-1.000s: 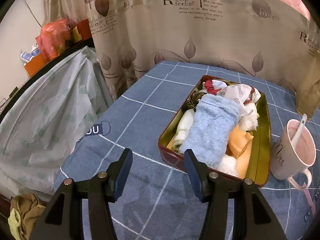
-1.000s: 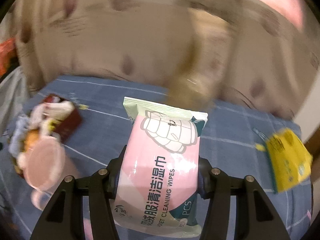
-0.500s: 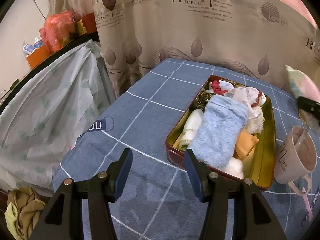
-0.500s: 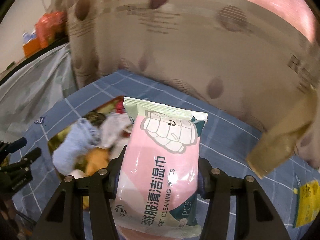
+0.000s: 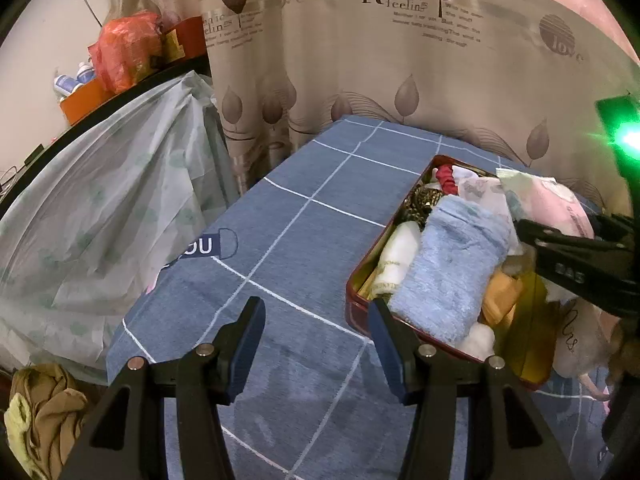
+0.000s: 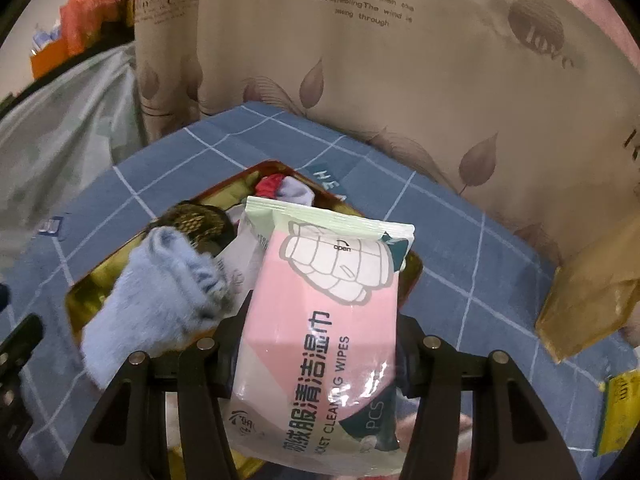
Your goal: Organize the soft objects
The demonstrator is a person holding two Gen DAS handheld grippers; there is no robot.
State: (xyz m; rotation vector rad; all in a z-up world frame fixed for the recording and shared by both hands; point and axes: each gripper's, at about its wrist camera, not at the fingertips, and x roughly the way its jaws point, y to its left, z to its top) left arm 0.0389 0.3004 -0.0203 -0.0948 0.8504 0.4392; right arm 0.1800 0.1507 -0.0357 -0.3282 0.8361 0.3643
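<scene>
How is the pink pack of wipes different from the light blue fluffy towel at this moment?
The pack of wipes is smooth, glossy and printed; the blue towel is plain and fluffy. The pack of wipes is gripped by the right gripper above the tin; the blue towel lies inside the tin on other items. Both are soft things.

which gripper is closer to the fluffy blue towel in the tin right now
Right. The right gripper, shut on the wipes pack, hangs right over the tin beside the blue towel. The left gripper is open over bare tablecloth, short of the tin's near corner.
</scene>
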